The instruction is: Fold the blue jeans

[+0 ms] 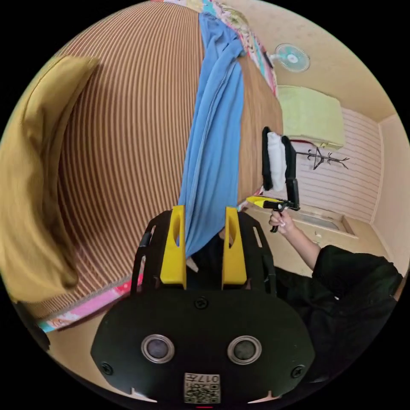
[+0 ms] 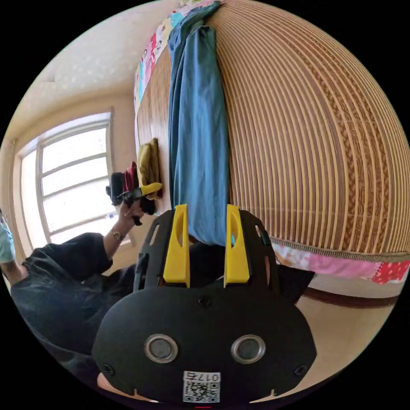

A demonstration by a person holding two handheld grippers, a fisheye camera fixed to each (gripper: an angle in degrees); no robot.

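Left claw [image 1: 203, 230] apart, blue jeans [image 1: 213, 141] between yellow jaws.

The blue jeans [image 1: 213, 141] look like soft, matt denim cloth with a stitched seam, lying on a ribbed woven mat [image 1: 128, 128] of straw-like strips that covers the bed. The left gripper [image 1: 204, 230] and right gripper [image 2: 207, 232] have smooth yellow plastic jaws on matt black plastic bodies. A mustard garment [image 1: 30, 179] looks like matt, finely knitted cloth.
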